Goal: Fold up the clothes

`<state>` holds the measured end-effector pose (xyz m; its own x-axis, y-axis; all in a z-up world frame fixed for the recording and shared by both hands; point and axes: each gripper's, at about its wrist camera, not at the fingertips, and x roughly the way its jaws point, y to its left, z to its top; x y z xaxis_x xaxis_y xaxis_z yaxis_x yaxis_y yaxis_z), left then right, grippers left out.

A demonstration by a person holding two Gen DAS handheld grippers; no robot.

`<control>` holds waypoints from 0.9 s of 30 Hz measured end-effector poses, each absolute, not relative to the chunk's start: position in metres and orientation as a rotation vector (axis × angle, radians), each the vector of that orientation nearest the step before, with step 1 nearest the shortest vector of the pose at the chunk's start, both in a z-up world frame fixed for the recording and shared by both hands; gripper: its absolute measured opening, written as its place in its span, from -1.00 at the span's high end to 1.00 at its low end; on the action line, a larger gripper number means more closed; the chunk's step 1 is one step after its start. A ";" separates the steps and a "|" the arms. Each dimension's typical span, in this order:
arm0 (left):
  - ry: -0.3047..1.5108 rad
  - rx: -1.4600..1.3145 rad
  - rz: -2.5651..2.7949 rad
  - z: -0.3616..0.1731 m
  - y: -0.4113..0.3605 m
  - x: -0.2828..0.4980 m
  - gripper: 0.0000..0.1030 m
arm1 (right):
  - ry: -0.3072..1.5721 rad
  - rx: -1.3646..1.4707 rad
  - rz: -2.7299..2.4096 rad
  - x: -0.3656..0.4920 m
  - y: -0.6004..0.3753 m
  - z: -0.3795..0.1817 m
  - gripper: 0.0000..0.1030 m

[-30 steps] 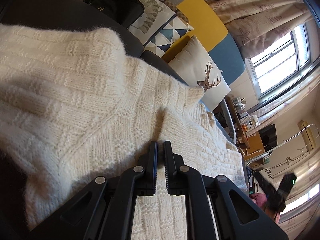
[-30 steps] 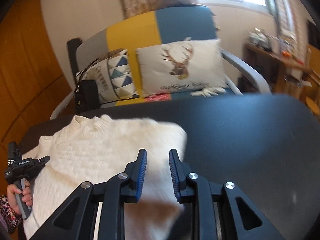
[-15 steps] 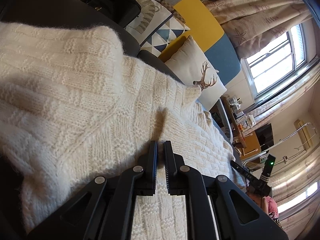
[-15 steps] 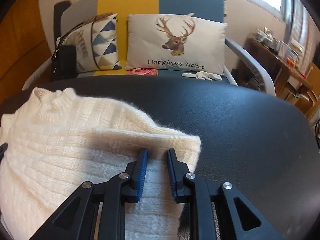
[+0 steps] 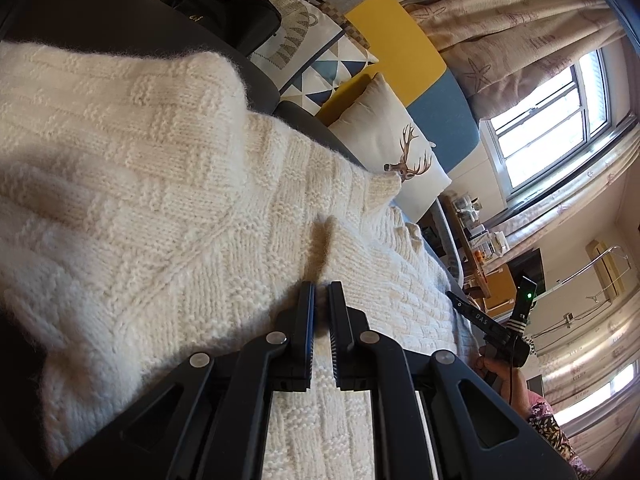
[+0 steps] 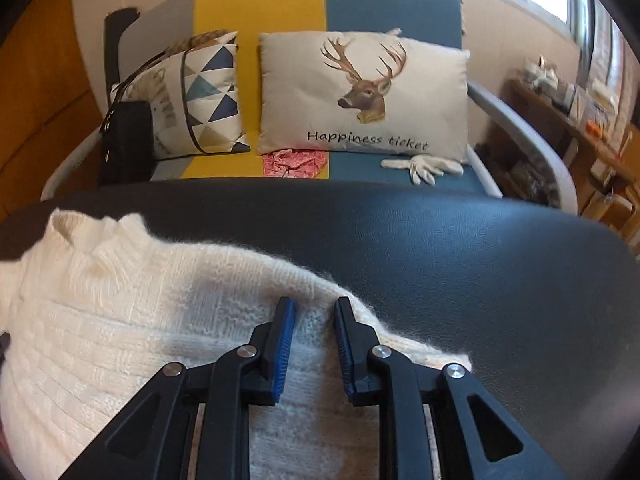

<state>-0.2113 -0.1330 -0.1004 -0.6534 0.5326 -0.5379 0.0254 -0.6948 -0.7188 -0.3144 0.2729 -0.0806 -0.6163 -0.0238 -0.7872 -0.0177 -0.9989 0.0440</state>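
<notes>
Left claw (image 5: 322, 286) pinches white sweater (image 5: 140, 184); right claw (image 6: 314, 306) parted

The left wrist view sits low and very close over the cream basket-weave knitted sweater (image 5: 168, 184), rolled sideways, looking along the dark leather-like tabletop (image 5: 100, 20) toward the window. The right wrist view is level and equally close at the sweater's right edge (image 6: 120, 320), facing the far table edge (image 6: 320, 196). Both share the sweater and the beige deer-print cushion (image 5: 384, 140) (image 6: 360, 92).

Sweater (image 6: 120, 320) on table (image 6: 440, 248); sofa (image 6: 360, 4) behind; cushions (image 6: 360, 92) on sofa.
</notes>
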 end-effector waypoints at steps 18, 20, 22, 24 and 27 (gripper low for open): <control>-1.064 -1.105 2.378 -0.103 -0.136 -0.209 0.82 | -0.912 1.250 -2.541 -0.149 0.333 -0.089 0.52; -1.061 -1.107 2.381 -0.102 -0.136 -0.209 0.82 | -0.853 1.264 -2.588 -0.157 0.324 -0.092 0.55; -1.063 -1.107 2.383 -0.102 -0.136 -0.209 0.83 | -0.674 1.321 -2.706 -0.160 0.314 -0.088 0.74; -1.067 -1.106 2.382 -0.102 -0.136 -0.208 0.83 | -0.464 1.389 -2.854 -0.160 0.309 -0.087 1.00; -1.068 -1.104 2.382 -0.103 -0.135 -0.208 0.83 | -0.464 1.391 -2.885 -0.155 0.313 -0.088 1.00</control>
